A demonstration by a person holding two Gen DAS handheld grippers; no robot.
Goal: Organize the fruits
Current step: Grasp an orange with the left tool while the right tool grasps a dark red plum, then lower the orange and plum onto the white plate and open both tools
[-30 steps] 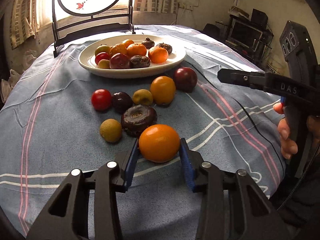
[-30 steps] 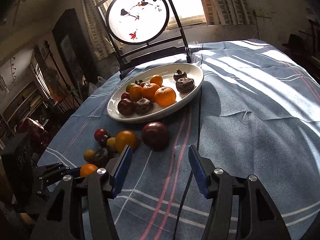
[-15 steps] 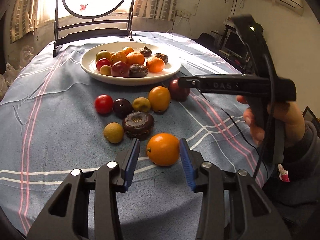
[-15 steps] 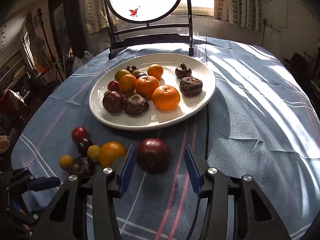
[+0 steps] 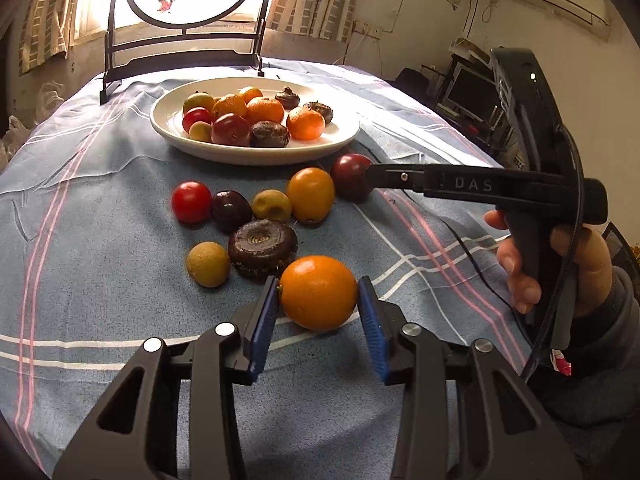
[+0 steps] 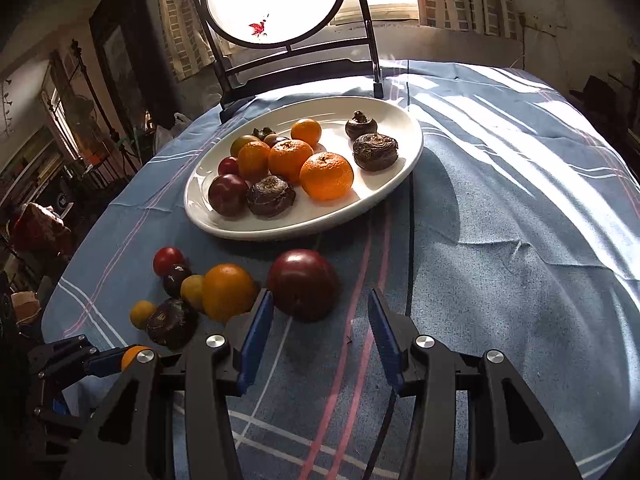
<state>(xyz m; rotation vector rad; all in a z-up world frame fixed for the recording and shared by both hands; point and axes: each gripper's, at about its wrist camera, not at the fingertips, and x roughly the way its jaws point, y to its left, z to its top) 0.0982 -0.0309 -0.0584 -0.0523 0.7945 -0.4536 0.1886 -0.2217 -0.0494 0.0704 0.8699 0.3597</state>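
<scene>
A white plate (image 5: pixel 256 156) (image 6: pixel 280 232) at the table's far side holds several oranges, plums and dark brown fruits. Loose fruits lie in front of it: a red tomato (image 5: pixel 191 202), a small dark plum (image 5: pixel 230 210), a yellow fruit (image 5: pixel 271 205), an orange (image 5: pixel 310 194), a brown ridged fruit (image 5: pixel 262 248) and a tan ball (image 5: pixel 208 263). My left gripper (image 5: pixel 318 308) is shut on a small orange (image 5: pixel 318 292) just above the cloth. My right gripper (image 6: pixel 320 320) (image 5: pixel 374 172) is open, and its tips straddle the near side of a dark red plum (image 6: pixel 302 284). The right pad stands clear of it.
A black chair back with a round painted panel (image 5: pixel 184 12) rises behind the plate. A person's hand (image 5: pixel 552 256) holds the right gripper's handle at the table's right edge. A thin black cable (image 6: pixel 410 240) runs over the blue striped cloth beside the plate.
The right gripper swung in over the table up to the dark red plum, and its jaws narrowed. The left gripper kept the orange between its pads and barely moved.
</scene>
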